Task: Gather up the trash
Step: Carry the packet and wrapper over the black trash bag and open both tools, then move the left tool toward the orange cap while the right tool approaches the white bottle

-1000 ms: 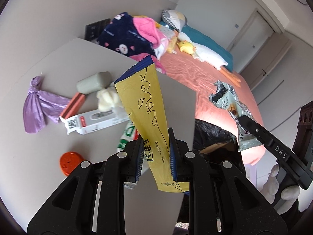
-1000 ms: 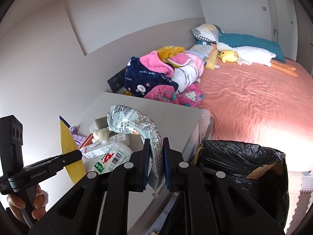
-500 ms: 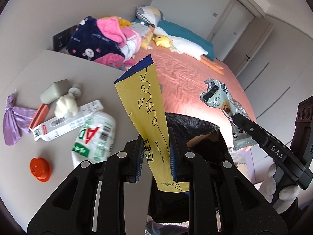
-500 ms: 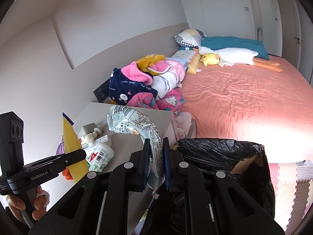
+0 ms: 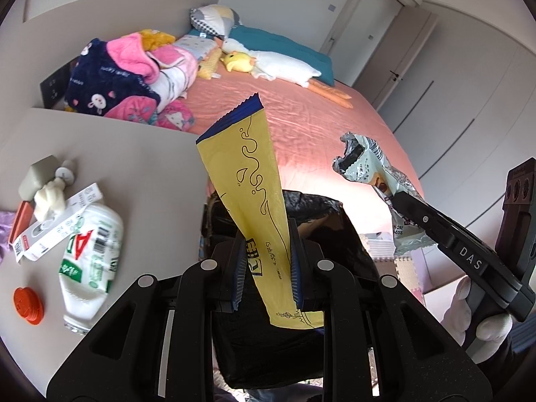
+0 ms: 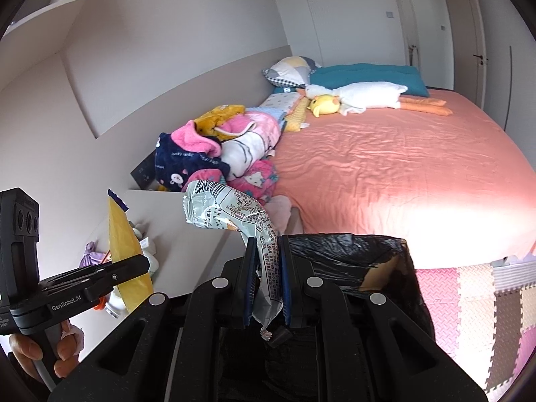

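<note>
A long yellow wrapper (image 5: 254,197) with a blue serrated top stands up between the pads of my left gripper (image 5: 266,261), which is shut on it; it also shows as the yellow wrapper (image 6: 124,244) in the right wrist view. My right gripper (image 6: 266,268) is shut on a crumpled silver snack wrapper (image 6: 231,214), seen as the silver wrapper (image 5: 375,174) from the left. Both grippers hang over a bin lined with a black bag (image 6: 355,254), whose black bag (image 5: 321,214) lies just under the yellow wrapper. A crushed white bottle (image 5: 90,254) lies on the table.
The grey bedside table (image 5: 140,154) holds an orange cap (image 5: 28,305), a white box (image 5: 57,224), a grey block (image 5: 37,174) and a purple cloth (image 6: 88,254). A bed with a pink sheet (image 6: 395,174) carries piled blankets (image 6: 214,147) and a plush duck (image 6: 355,95). Foam mats (image 6: 475,301) cover the floor.
Both grippers have swung from above the table to above the black-lined bin, each keeping its wrapper. The table items slid left in the left wrist view.
</note>
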